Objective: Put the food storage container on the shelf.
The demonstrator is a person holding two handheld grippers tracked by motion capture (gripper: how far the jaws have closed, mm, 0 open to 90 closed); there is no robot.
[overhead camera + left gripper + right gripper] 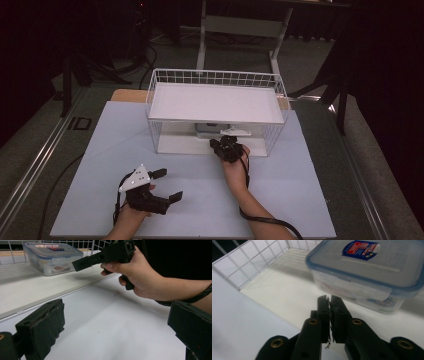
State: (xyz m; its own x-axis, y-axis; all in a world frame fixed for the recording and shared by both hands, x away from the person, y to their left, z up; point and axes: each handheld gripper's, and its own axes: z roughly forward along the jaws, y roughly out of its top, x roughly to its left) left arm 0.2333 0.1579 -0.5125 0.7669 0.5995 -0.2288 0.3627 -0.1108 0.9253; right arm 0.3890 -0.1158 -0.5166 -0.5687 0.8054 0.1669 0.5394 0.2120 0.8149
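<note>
In the wire basket [159,125] sits a lidded plastic box [372,277]; right gripper [330,300] fingers clenched empty, left gripper [167,185] fingers released.

Clear food container [367,277] with blue-rimmed lid, blue-red label [361,249]; white wire rack [215,107]; black right gripper [330,302]; pale desk [200,200].

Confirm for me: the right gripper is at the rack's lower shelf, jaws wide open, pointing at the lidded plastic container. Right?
Not quite. The right gripper has its jaws shut, nothing between them, as the right gripper view shows. It does point at the lidded plastic container on the rack's lower shelf.
</note>
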